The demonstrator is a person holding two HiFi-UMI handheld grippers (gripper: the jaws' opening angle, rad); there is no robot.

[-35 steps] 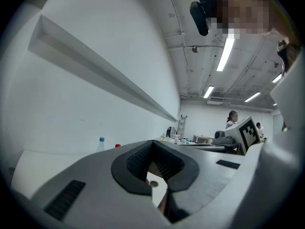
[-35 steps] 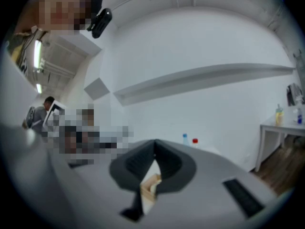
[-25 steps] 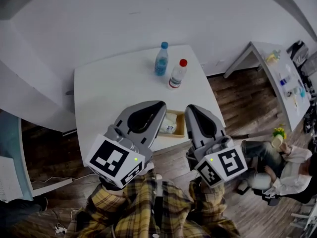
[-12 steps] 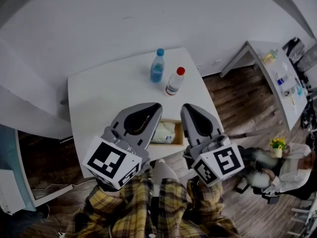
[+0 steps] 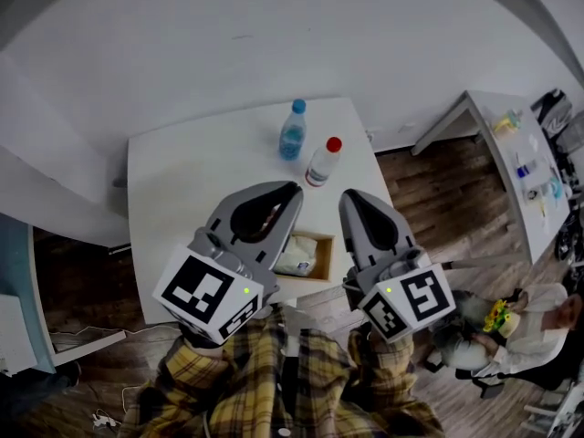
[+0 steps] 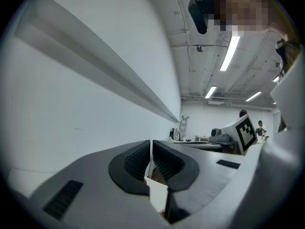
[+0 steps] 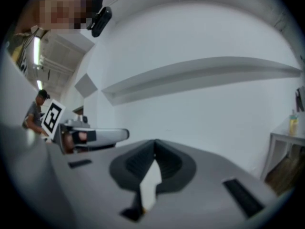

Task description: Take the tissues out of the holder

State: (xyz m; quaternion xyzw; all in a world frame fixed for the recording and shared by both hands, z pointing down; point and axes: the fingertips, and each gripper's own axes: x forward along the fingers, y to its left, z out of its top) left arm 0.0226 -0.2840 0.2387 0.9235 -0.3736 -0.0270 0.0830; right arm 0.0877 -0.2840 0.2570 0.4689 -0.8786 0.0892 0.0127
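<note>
Left gripper (image 5: 285,192): jaws clenched, ribbed pads pressed together, nothing btwn them; same in its own view (image 6: 151,146). Points roughly level, toward the wall.

Right gripper (image 5: 353,199): also clenched, tips meeting, empty (image 7: 154,146). Sits parallel to the left gripper, just beside it, w/ a gap btwn the 2 bodies.

Holder (image 5: 328,249): small wooden box at the near table edge. In the head view it shows in the gap btwn the 2 grippers, behind their tips and lower. The left side of the box is covered by the left gripper body. Can't tell if either gripper touches it.

Tissues (image 5: 298,261): white pack still inside the holder, in neither gripper.

Table (image 5: 182,181): white, under both grippers.

2 bottles stand ahead of the tips, well apart from them. The blue-cap bottle (image 5: 292,131) is ahead of the left gripper, farther out. The red-cap bottle (image 5: 320,163) is ahead of the gap btwn the 2 grippers, closer.

Each gripper view catches the other gripper's marker cube off to the side.

Plaid sleeves (image 5: 228,386) sit behind both grippers.
</note>
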